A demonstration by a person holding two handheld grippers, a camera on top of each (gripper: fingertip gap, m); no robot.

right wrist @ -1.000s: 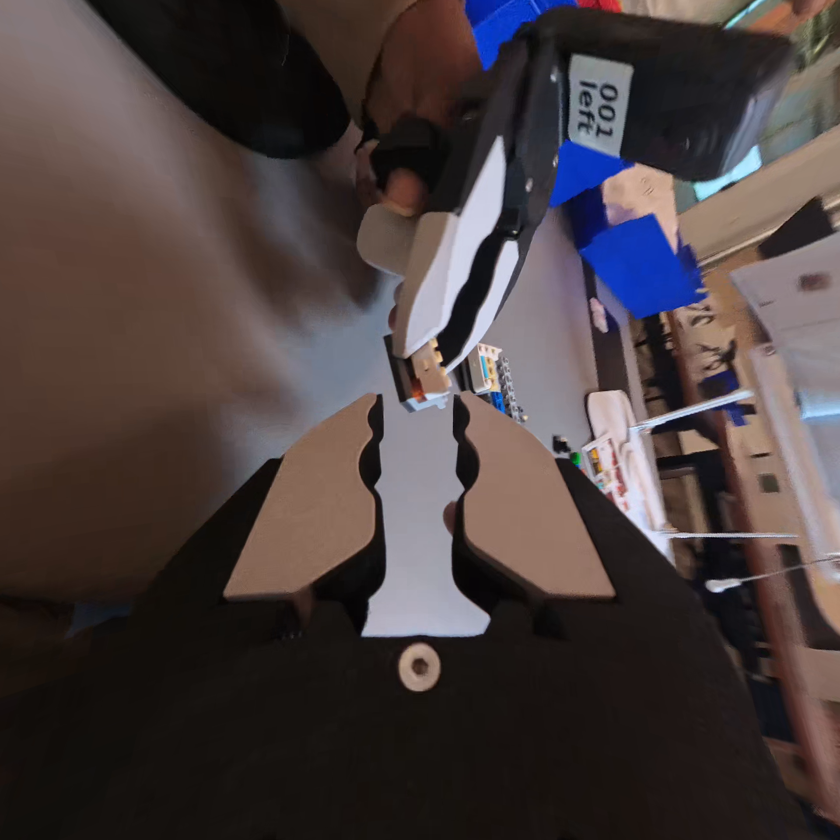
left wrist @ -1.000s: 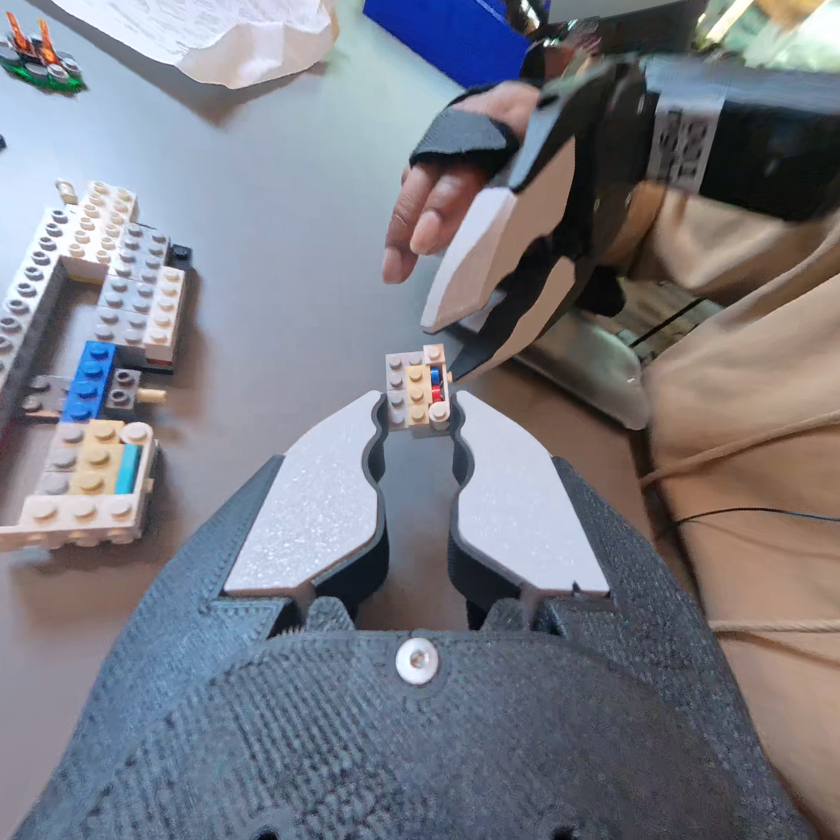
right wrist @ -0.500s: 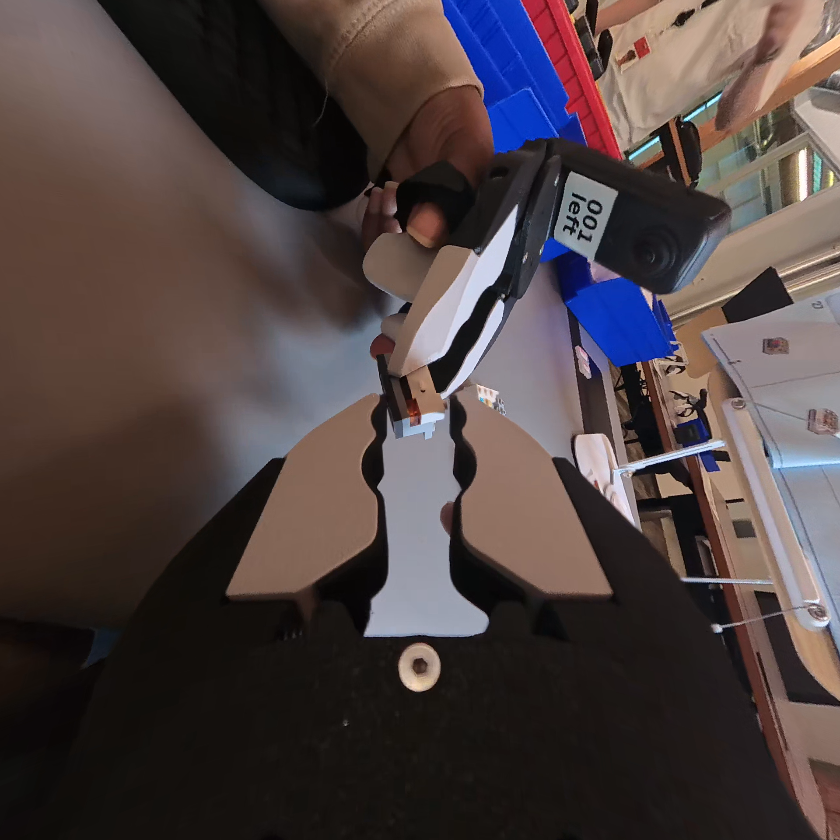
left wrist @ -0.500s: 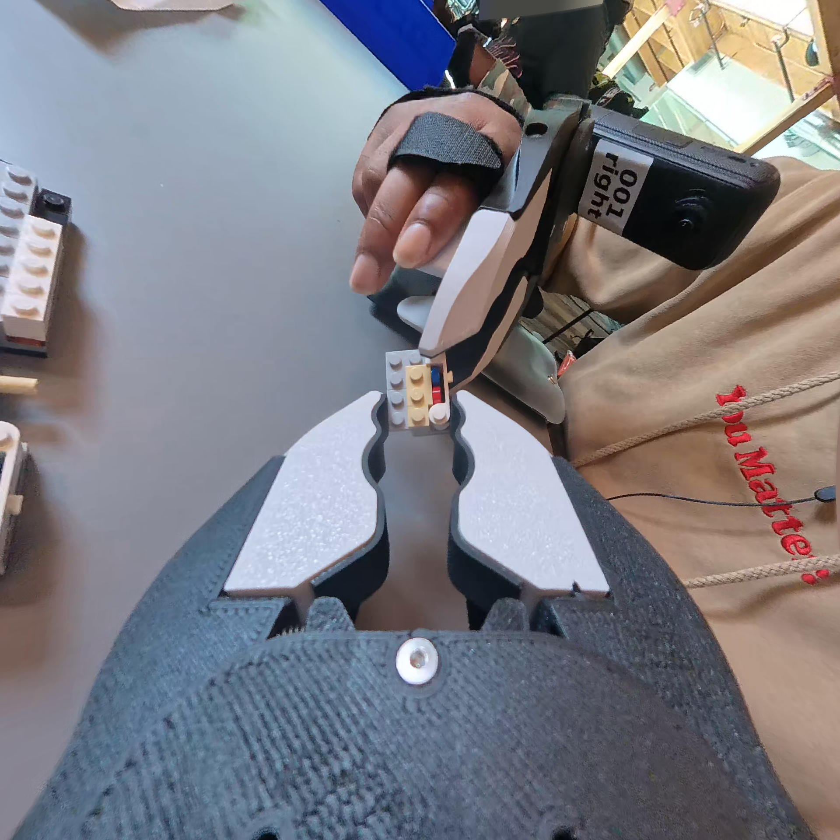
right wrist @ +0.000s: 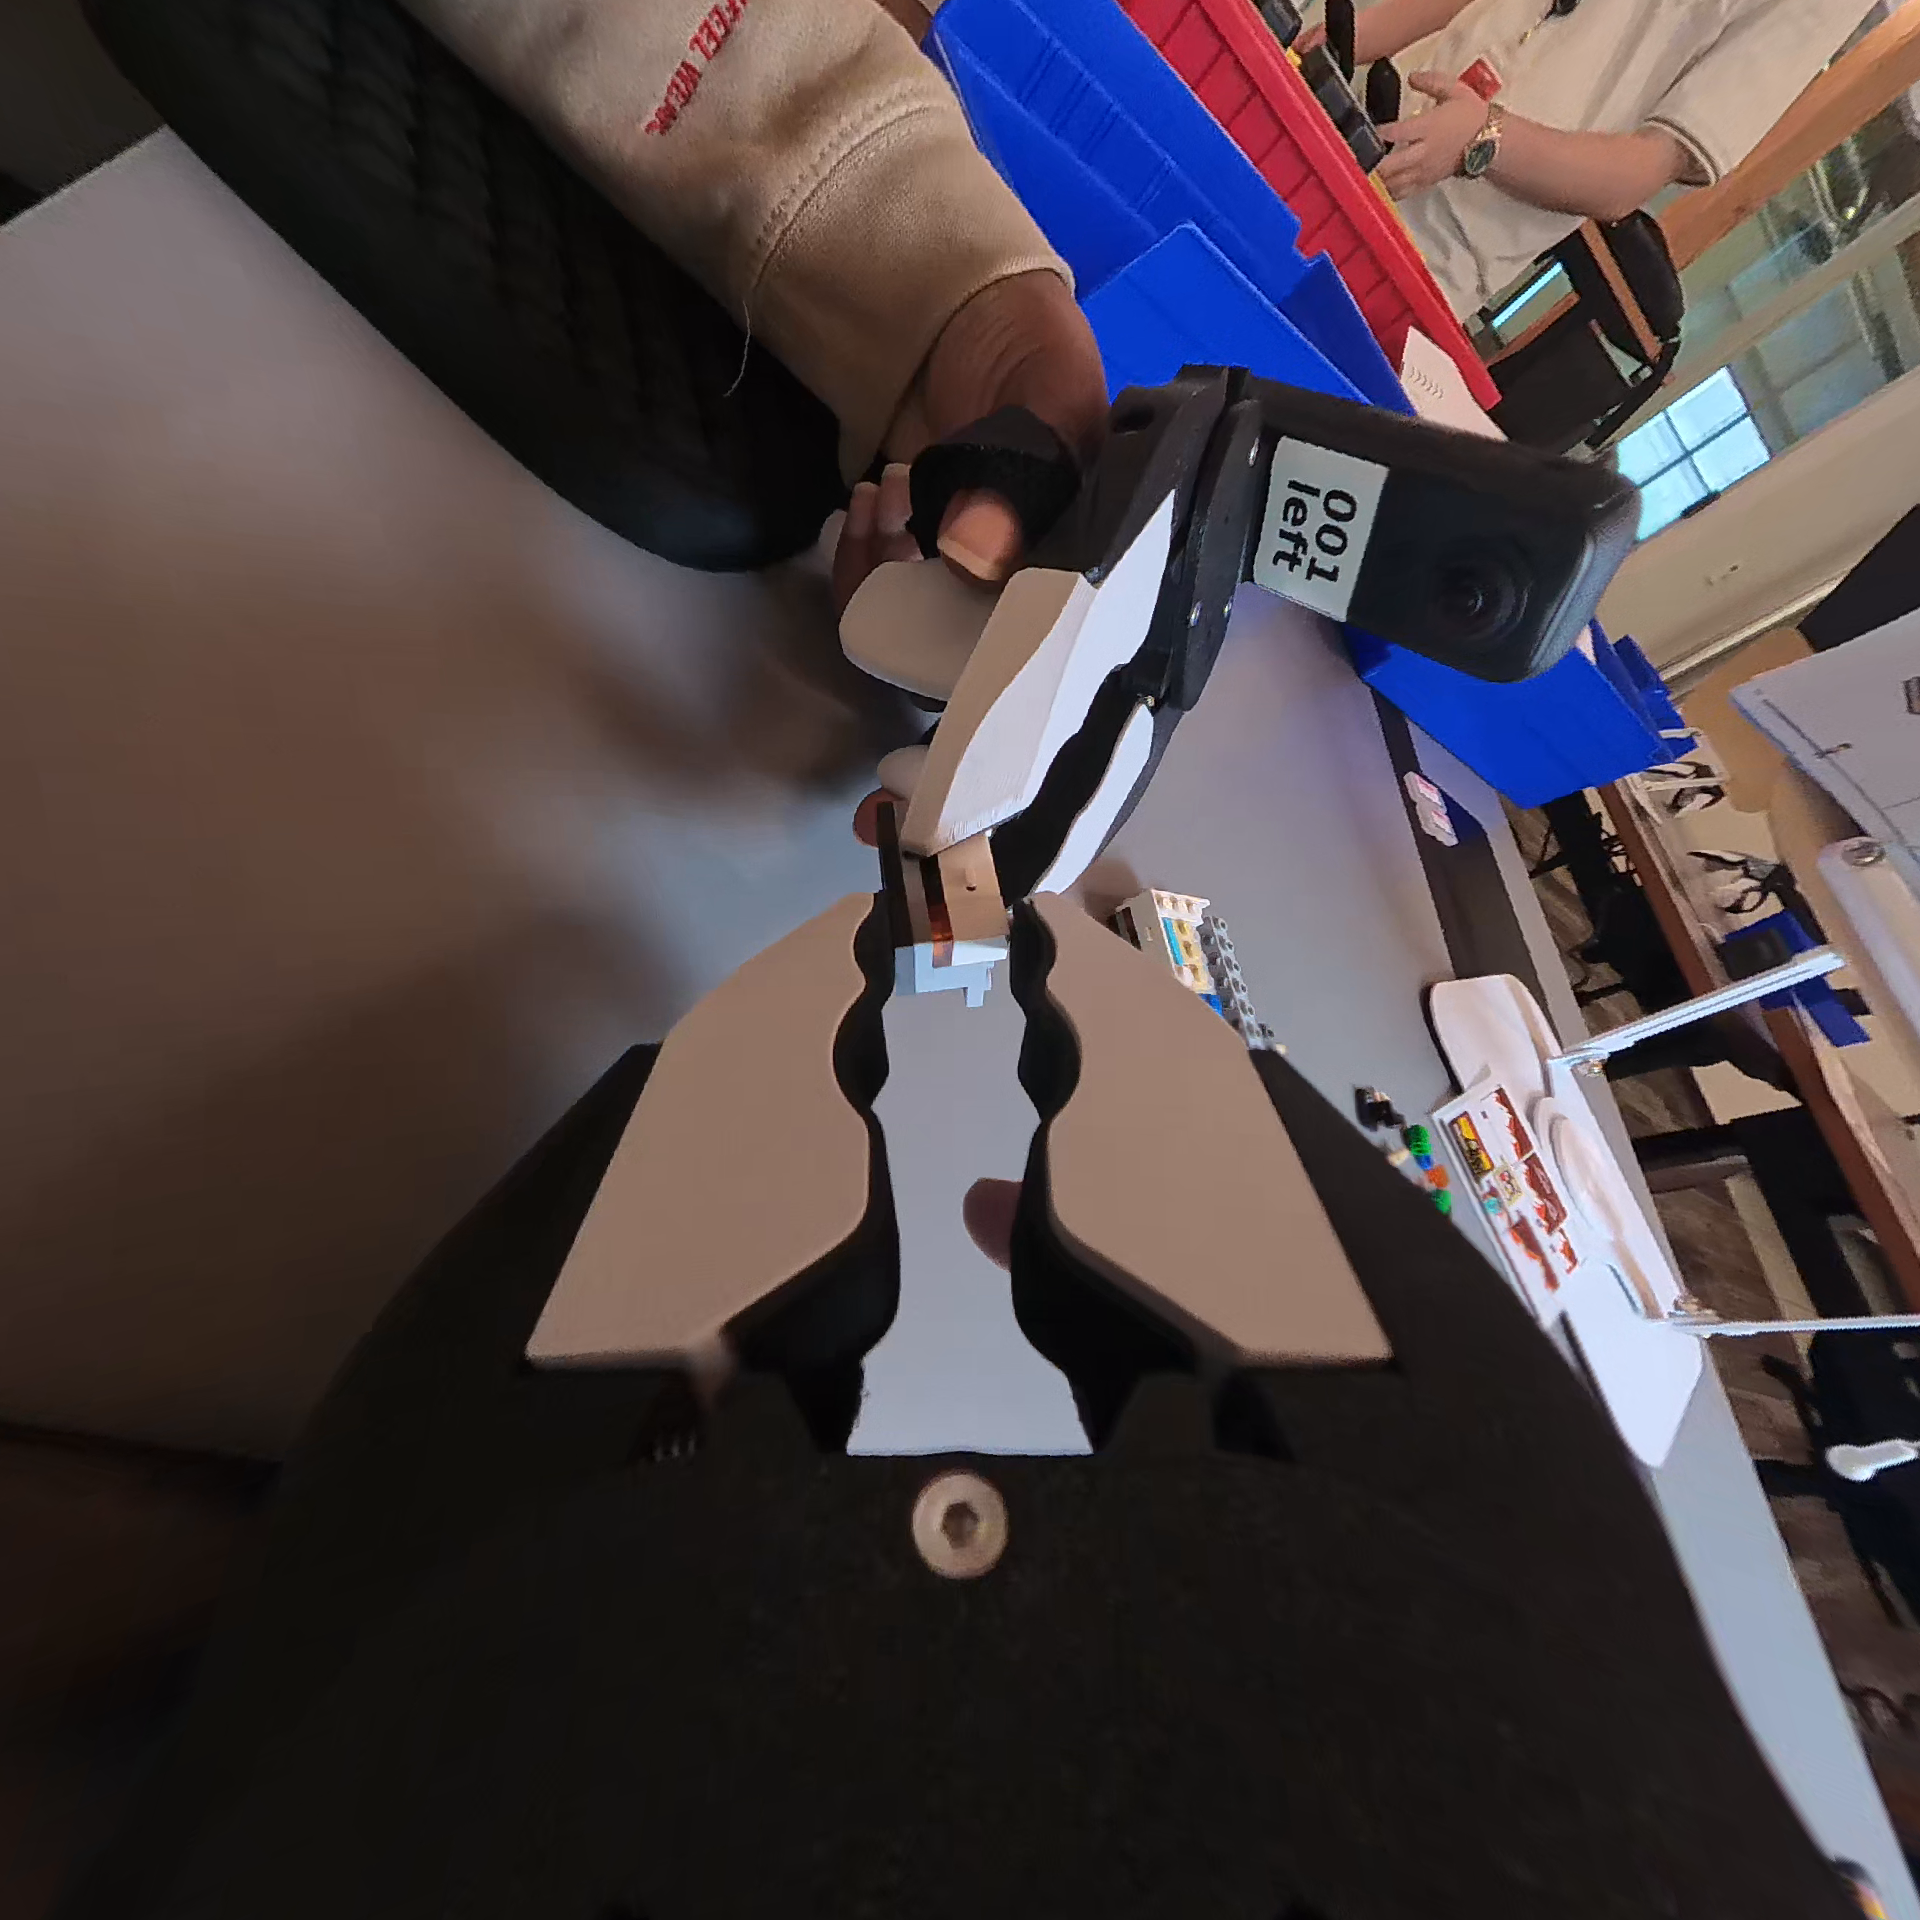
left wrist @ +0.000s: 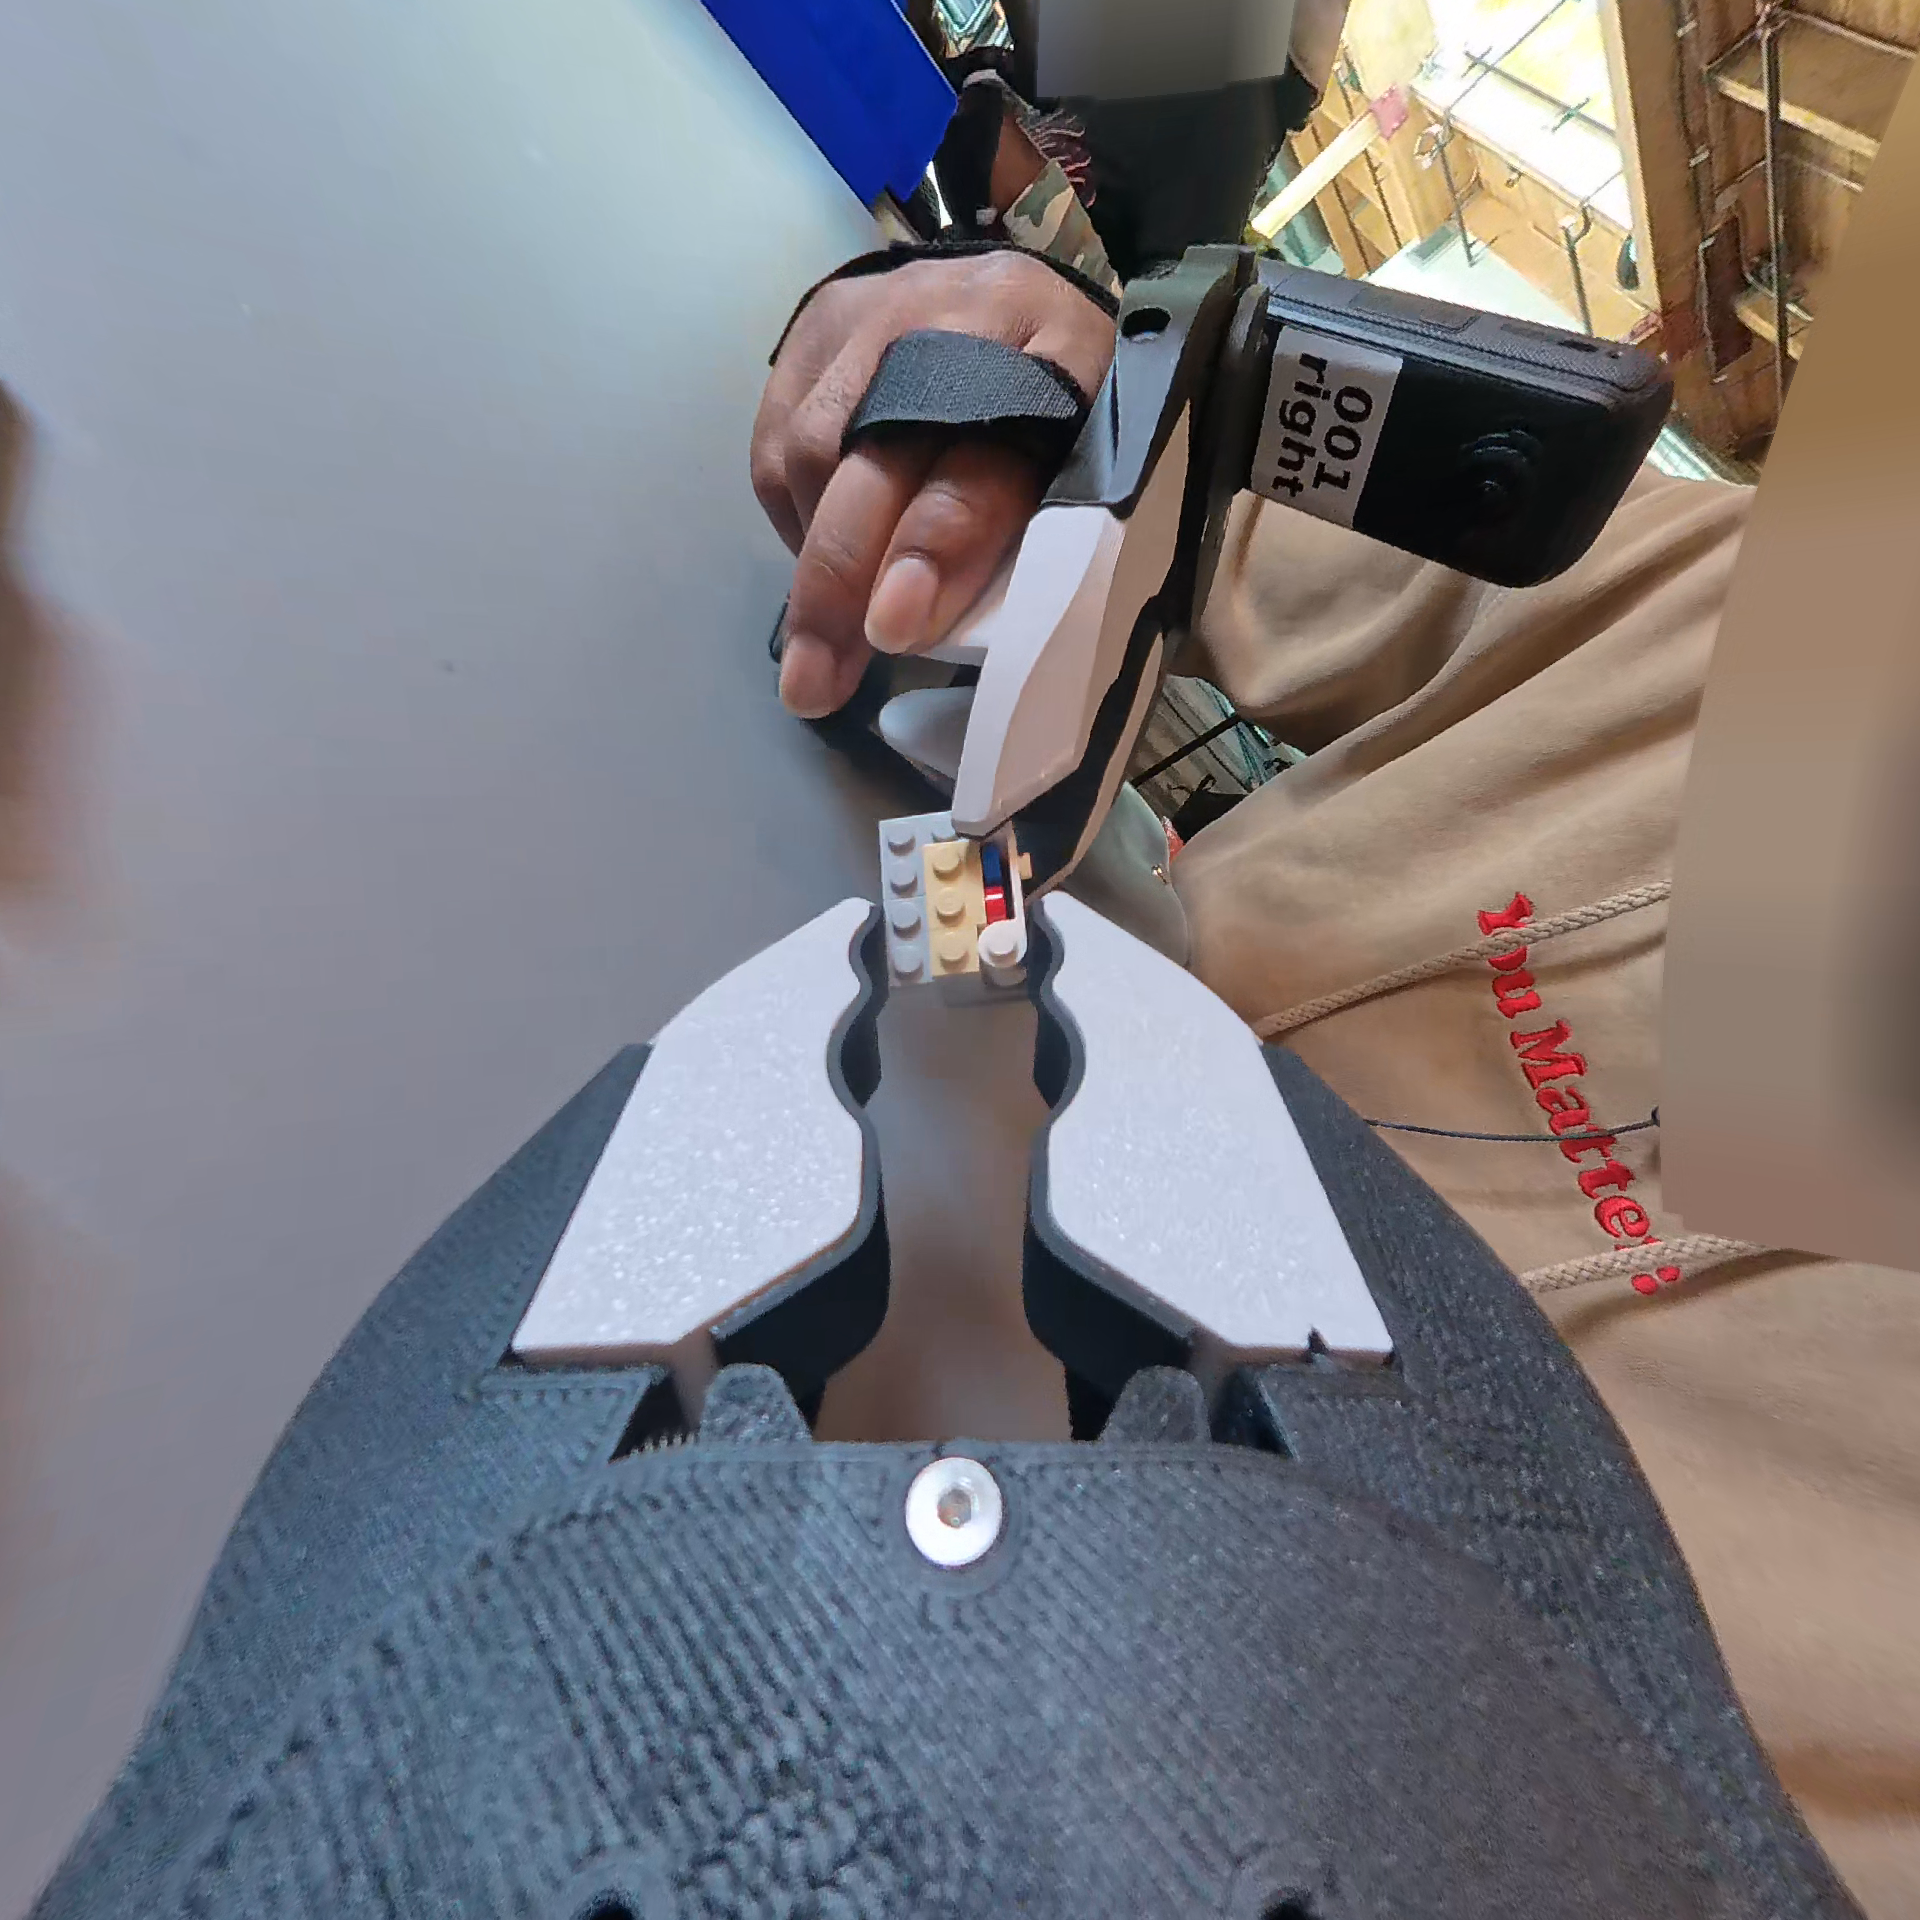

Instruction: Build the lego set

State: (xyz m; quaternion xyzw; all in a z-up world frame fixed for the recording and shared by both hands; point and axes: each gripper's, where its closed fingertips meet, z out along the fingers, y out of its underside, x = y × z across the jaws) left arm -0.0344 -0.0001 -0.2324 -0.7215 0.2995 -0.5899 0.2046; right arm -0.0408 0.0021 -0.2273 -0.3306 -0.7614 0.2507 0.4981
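A small lego assembly (left wrist: 948, 914) of grey, tan, blue, red and white pieces is held in the air over the grey table (left wrist: 416, 520). My left gripper (left wrist: 954, 920) is shut on its near end. My right gripper (left wrist: 1013, 847) comes in from above right and grips its far end. In the right wrist view the assembly (right wrist: 951, 914) shows black, orange, tan and white sides between the tips of my right gripper (right wrist: 942, 925). There my left gripper (right wrist: 987, 842) reaches down onto it from above.
A partly built lego model (right wrist: 1179, 935) lies on the table behind the grippers, with small loose pieces (right wrist: 1423, 1153) and a sticker sheet (right wrist: 1507, 1174) farther right. Blue bins (right wrist: 1174, 208) and a red bin (right wrist: 1320, 135) stand at the back. The holder's beige sweatshirt (left wrist: 1507, 935) is close on the right. Less than 4 cm separates the two grippers' tips.
My right gripper has moved in, so the assembly now sits between its tips. My left gripper keeps its hold and has turned, and the lego model on the table has left its view.
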